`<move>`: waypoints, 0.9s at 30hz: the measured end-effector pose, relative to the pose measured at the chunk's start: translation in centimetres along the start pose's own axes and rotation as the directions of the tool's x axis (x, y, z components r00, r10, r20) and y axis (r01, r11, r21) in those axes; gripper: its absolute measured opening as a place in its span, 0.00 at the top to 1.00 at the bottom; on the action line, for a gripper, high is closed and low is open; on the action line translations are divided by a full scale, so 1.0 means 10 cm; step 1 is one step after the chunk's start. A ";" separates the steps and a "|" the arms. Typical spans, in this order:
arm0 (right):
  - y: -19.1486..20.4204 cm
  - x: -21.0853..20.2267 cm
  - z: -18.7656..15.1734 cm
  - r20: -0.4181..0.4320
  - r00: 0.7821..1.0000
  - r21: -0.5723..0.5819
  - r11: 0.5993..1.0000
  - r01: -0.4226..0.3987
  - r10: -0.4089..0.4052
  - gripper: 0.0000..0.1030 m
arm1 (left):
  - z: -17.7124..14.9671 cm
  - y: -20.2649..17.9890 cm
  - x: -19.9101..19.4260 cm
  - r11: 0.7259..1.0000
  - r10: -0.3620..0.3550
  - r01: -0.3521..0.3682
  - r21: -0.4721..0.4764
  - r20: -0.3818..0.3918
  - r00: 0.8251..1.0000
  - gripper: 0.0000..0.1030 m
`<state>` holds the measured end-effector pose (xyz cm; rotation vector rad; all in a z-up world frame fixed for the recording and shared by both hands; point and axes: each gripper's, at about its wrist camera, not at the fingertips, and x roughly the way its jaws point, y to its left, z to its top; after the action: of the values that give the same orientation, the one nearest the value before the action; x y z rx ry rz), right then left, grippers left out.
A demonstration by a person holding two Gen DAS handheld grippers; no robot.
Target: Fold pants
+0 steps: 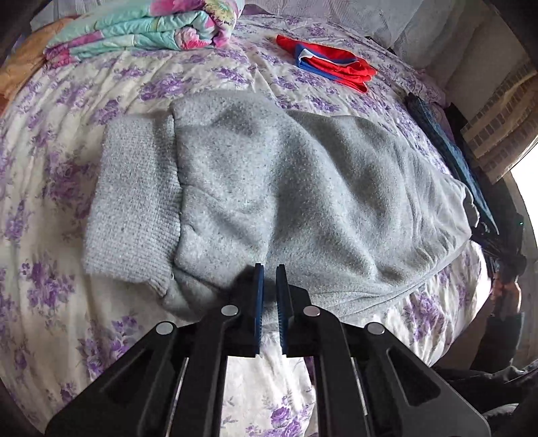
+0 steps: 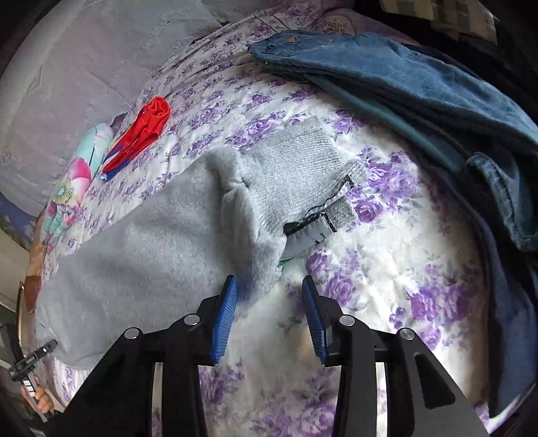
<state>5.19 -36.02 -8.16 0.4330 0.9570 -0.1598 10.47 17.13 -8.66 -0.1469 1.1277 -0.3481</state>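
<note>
Grey fleece pants [image 1: 269,201] lie folded on a bed with a purple-flowered sheet [image 1: 67,285]. Their ribbed cuff [image 1: 131,208] points left in the left wrist view. My left gripper [image 1: 270,269] hovers over the near edge of the pants, jaws almost together with a narrow gap and nothing between them. In the right wrist view the pants [image 2: 151,242] lie to the left, with a ribbed waistband [image 2: 292,178] and a label showing. My right gripper [image 2: 269,280] is open at the waist end, the left pad [image 2: 225,316] at the fleece edge.
A folded red and blue garment [image 1: 333,65] lies further back on the bed. A folded floral quilt [image 1: 144,27] sits at the back left. Blue jeans and dark clothes [image 2: 420,87] are piled at the bed's right side.
</note>
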 end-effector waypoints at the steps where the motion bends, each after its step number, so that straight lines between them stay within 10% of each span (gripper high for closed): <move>1: 0.08 -0.13 -0.02 0.023 1.000 -0.030 0.999 -0.019 0.020 0.60 | -0.01 -0.05 -0.04 1.000 0.017 -0.017 0.007 0.006 1.000 0.89; 5: 0.63 -0.47 -0.01 0.055 0.983 -0.196 0.967 -0.163 0.177 0.54 | 0.08 -0.21 -0.21 0.998 0.045 -0.047 0.033 0.044 0.998 0.71; 10: 1.70 -0.11 0.27 -0.118 0.942 -0.377 0.863 -0.336 0.315 0.52 | 0.32 -0.54 -0.10 0.993 0.038 -0.046 0.107 0.069 0.997 0.67; 17: 3.08 0.88 0.69 -0.309 0.930 -0.594 0.723 -0.353 0.201 0.53 | 0.17 -0.28 0.35 0.999 -0.008 0.009 0.044 -0.026 1.000 0.67; 27: 3.36 1.14 0.06 -0.435 0.891 -0.716 0.549 -0.431 0.132 0.53 | 0.05 -0.18 0.26 0.998 -0.042 0.044 0.054 -0.038 0.998 0.70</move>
<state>22.89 -5.30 -7.52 -0.2586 1.1683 0.6780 11.55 14.55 -10.15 -0.1171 1.1516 -0.4206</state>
